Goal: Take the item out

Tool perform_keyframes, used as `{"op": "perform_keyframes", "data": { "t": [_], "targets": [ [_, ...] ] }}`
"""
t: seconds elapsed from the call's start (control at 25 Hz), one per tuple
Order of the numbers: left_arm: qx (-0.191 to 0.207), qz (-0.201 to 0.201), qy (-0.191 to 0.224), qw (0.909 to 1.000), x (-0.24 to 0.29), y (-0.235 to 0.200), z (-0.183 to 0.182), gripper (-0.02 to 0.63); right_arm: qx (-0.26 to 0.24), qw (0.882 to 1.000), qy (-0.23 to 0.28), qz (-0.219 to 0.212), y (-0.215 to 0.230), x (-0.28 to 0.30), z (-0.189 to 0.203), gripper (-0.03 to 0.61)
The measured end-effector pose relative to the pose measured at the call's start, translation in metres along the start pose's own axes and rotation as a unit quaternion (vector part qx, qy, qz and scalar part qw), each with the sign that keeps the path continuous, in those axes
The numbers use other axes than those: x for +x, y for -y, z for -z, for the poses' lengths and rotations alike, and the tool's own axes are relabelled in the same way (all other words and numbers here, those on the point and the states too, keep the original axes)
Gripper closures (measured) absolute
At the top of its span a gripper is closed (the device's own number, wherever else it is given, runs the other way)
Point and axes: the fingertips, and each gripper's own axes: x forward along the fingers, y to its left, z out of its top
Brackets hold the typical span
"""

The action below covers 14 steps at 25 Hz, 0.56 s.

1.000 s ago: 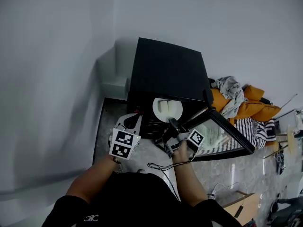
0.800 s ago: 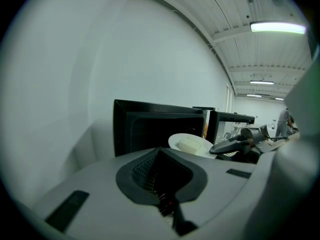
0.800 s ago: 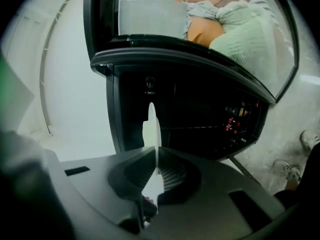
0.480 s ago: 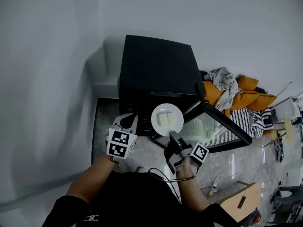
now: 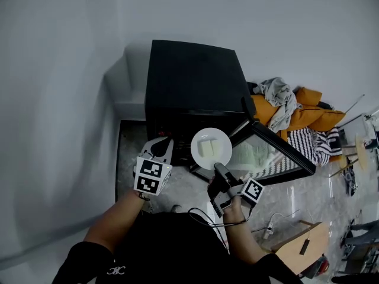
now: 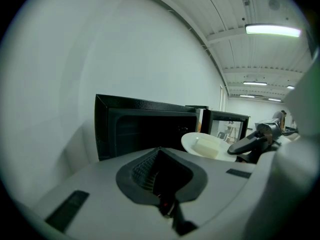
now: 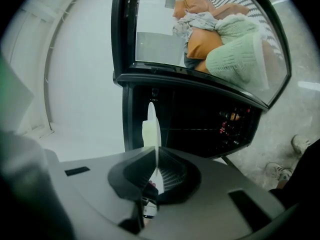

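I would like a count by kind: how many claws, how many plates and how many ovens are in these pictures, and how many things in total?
claws: 2, the left claw empty, the right claw gripping the plate's rim
white plate: 1
black oven: 1
total: 4

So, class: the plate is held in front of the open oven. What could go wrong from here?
1. The right tool pinches the white plate by one spot on its rim, so it could droop or slip out.
2. The pale food blocks lie loose; a tilt may slide them off.
3. The open glass door of the black oven stands close beside the plate; a sideways swing might clip it.
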Motion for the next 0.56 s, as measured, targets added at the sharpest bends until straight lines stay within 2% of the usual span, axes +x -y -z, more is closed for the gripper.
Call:
{"op": "perform_keyframes", "data": {
  "t": [0.56],
  "targets": [
    [-0.003,0.005,0.003,1.0000,0.0029,0.0018,-0.0009,0.614,-0.003,1.000,0.000,-0.001,-0.0025,0.0013,0.0000,0.558]
  ]
}}
